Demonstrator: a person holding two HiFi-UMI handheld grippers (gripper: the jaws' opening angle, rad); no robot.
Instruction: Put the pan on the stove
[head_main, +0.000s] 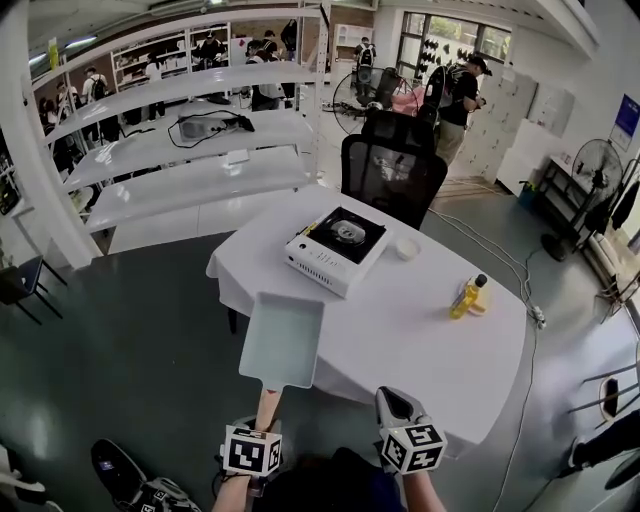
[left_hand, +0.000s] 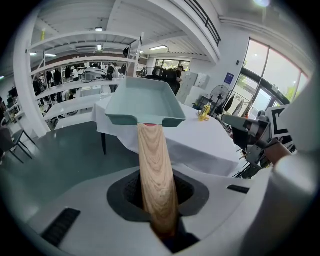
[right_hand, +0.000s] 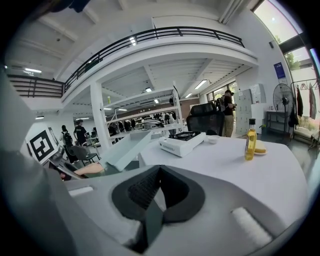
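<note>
Here the left gripper (left_hand: 158, 200) pinched the wooden handle (left_hand: 155, 165) of the square pan (head_main: 282, 340), held over the tabletop's (head_main: 420, 330) near edge, long axis aimed ahead; the portable stove (head_main: 337, 248) lay beyond it, slightly right; the right gripper (right_hand: 154, 202) hovered alongside, jaws together, empty.

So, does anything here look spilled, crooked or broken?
Nothing stands out. The pan is gripped by its handle in the left gripper's jaws. The stove sits flat on the table, and the bottle stands upright with no spill around it.
</note>
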